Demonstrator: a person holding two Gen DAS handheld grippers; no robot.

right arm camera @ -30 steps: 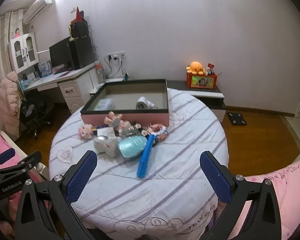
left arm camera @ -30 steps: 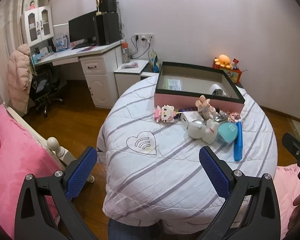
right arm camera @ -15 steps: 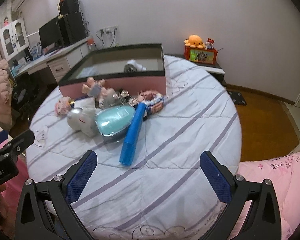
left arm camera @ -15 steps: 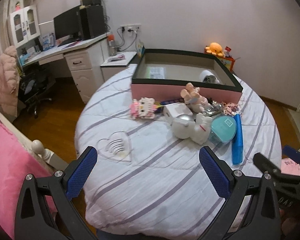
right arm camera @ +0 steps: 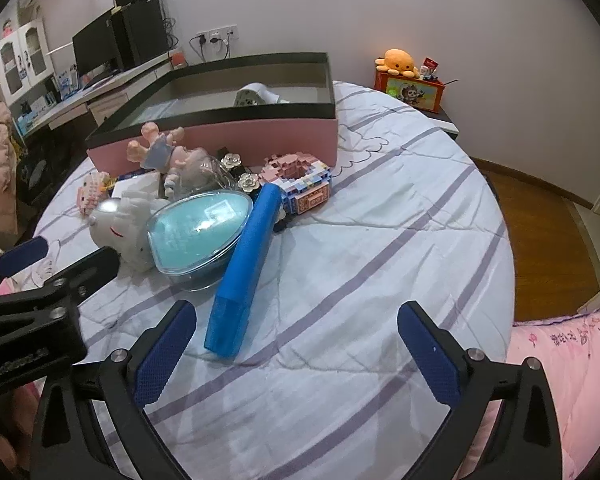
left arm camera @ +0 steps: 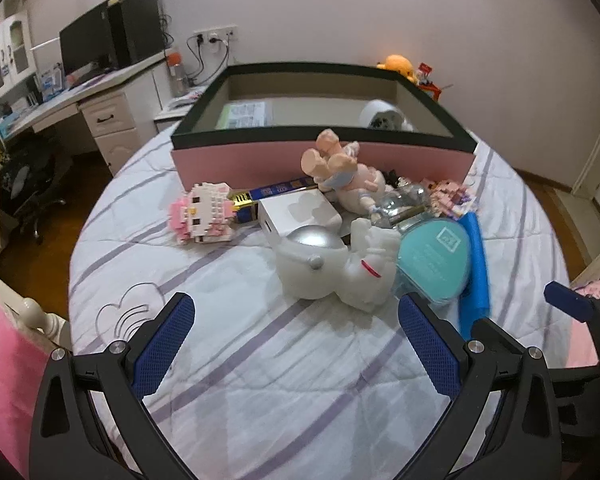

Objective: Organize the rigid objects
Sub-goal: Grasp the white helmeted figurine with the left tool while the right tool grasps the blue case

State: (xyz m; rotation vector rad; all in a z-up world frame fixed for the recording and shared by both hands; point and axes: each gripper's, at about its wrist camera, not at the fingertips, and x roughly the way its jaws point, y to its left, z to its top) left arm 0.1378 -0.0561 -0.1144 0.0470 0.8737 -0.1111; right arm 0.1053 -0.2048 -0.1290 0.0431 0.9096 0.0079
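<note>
Barely begun: both grippers' fingers (left arm camera: 164, 344) (right arm camera: 428, 356) spread, empty; toy heap (left arm camera: 324, 256) waits outside the nearly bare pink box (right arm camera: 228, 140).

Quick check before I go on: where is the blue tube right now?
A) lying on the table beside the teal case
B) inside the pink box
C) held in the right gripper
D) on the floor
A: the blue tube lies flat on the table against the teal case, outside the pink box; the right gripper is open and empty.
</note>
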